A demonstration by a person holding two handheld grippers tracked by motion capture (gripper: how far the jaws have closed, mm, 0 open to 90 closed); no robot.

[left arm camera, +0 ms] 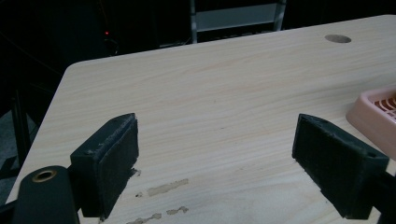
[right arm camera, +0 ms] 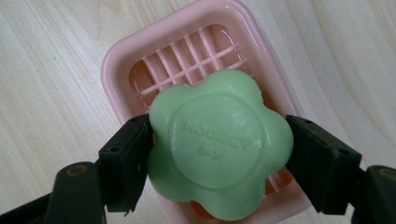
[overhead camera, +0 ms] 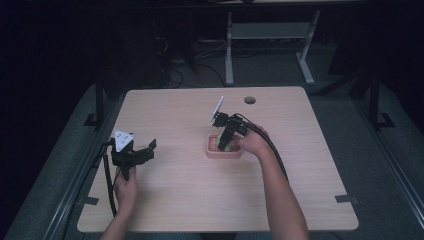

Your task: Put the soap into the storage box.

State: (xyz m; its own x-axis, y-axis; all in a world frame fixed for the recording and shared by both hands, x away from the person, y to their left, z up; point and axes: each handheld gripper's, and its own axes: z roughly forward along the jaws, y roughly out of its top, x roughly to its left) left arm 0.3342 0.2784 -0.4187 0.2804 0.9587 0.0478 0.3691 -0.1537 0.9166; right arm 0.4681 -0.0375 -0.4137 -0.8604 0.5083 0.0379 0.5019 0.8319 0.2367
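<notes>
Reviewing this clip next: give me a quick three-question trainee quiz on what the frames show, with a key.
1. True or false: the left tongs are shut on a sponge.
2. Multiple choice: what do the right tongs grip? A) a flower-shaped green soap B) a white cup C) a metal spoon
3. Fill in: the soap is over the pink ____ with a slatted bottom.

Key
1. False: their jaws stand wide apart over the bare wooden table, with nothing between them.
2. A: a jaw presses each side of the soap.
3. Soap dish.
</notes>
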